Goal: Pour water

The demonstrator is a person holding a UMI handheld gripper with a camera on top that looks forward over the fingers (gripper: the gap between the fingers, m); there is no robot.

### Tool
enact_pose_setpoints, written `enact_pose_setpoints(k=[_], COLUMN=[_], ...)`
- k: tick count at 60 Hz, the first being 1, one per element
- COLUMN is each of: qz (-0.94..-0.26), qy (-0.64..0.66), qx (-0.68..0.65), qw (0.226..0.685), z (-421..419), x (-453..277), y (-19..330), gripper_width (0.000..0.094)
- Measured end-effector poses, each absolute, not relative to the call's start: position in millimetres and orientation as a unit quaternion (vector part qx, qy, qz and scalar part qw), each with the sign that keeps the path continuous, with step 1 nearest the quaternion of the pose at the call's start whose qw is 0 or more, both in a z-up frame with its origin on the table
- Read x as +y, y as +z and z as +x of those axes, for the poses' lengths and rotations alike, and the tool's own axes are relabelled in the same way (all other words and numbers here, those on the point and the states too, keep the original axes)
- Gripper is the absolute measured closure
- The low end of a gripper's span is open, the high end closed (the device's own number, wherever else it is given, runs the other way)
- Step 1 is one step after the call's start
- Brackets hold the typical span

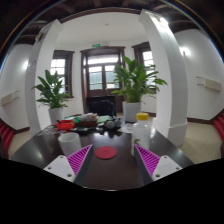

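Holding my claw (104, 163) spread and empty above the counter (110, 172), I judge I'm approaching the white cup (70, 141) just ahead; next I must close around it.

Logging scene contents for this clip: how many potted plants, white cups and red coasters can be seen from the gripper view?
Potted plants: 2, one at and one at, both beyond the table.
White cups: 2, one at and one at, on the table ahead of the open fingers.
Red coasters: 1, between the cups.
Total: 5
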State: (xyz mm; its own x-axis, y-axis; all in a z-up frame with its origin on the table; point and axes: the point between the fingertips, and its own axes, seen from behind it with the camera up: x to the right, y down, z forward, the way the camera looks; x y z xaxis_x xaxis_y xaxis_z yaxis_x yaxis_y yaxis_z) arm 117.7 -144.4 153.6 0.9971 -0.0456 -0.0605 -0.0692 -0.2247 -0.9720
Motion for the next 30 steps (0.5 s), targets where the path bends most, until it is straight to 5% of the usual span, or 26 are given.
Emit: enact_pose_setpoints(k=[30], qz=[-0.786], qy=[-0.056], qx=[0.041], qw=[0.615], z=[195], x=[-22], y=[165], gripper_width=[0.0117])
